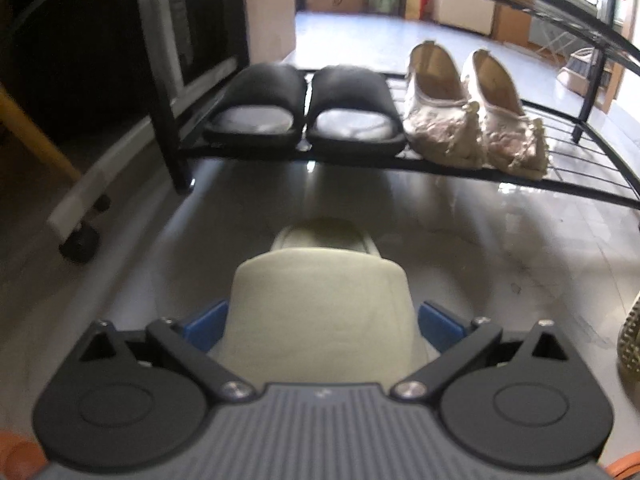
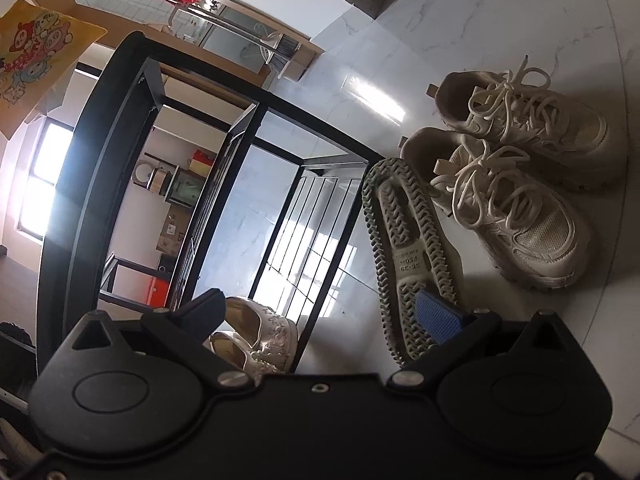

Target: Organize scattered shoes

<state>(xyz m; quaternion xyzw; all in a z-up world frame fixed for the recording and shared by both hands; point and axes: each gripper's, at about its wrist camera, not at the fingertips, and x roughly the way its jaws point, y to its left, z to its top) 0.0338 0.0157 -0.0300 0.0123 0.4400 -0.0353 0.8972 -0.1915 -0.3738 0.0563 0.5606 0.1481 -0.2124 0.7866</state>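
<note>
My left gripper (image 1: 322, 320) is shut on a pale cream slipper (image 1: 320, 300), its blue pads against both sides, held above the floor in front of the black shoe rack (image 1: 288, 158). On the rack's low shelf sit a pair of black slippers (image 1: 304, 108) and a pair of beige embroidered flats (image 1: 472, 116). My right gripper (image 2: 320, 312) is open and empty. The matching cream slipper (image 2: 408, 248) lies sole-up on the floor by my right finger (image 2: 440, 320). A pair of beige laced sneakers (image 2: 516, 176) stands beside it. The flats (image 2: 252, 336) show on the rack (image 2: 256, 208).
White marble floor (image 2: 440, 28) surrounds the rack. A white board on black feet (image 1: 80, 216) and a yellow bar (image 1: 36, 136) stand at the left. The rack's upper shelf rail (image 1: 520, 4) runs overhead. Boxes and furniture stand far behind.
</note>
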